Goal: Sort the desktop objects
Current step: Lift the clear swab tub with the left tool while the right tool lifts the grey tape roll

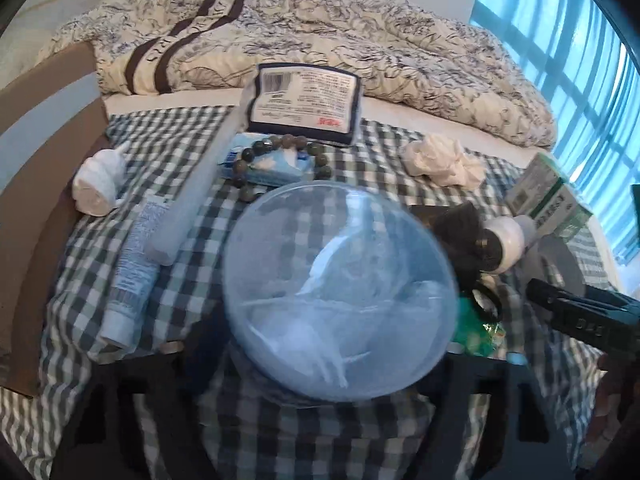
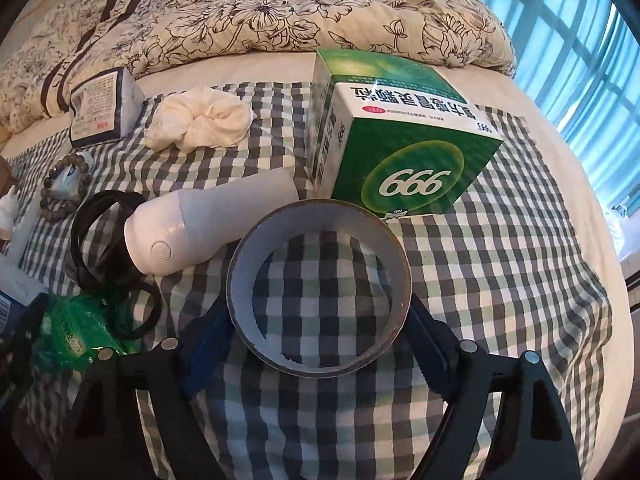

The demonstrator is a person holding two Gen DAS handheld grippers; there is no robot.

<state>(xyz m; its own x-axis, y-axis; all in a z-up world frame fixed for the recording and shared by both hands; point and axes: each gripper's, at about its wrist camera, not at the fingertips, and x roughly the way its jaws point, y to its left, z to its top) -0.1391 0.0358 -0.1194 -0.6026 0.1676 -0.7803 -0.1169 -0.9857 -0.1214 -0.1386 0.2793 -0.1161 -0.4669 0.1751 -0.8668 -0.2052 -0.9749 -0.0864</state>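
Note:
A clear round plastic box (image 1: 340, 292) with white swabs inside fills the middle of the left wrist view, blurred. My left gripper (image 1: 316, 346) is shut on it, one finger on each side. In the right wrist view a grey roll of tape (image 2: 320, 288) sits between the blue pads (image 2: 208, 336) of my right gripper (image 2: 316, 320), which is shut on it. The checked cloth (image 2: 500, 280) shows through the roll's hole. I cannot tell whether either object is off the cloth.
A green medicine box (image 2: 400, 152), crumpled white cloth (image 2: 200, 124), white bottle (image 2: 192, 224), black hair bands (image 2: 100, 236) and green packet (image 2: 72, 332) lie near the roll. A bead bracelet (image 1: 280, 144) on a blue tissue pack, dark pack (image 1: 304, 104), tube (image 1: 132, 276) and white figurine (image 1: 100, 180) lie left. A floral quilt (image 1: 320, 32) lies behind.

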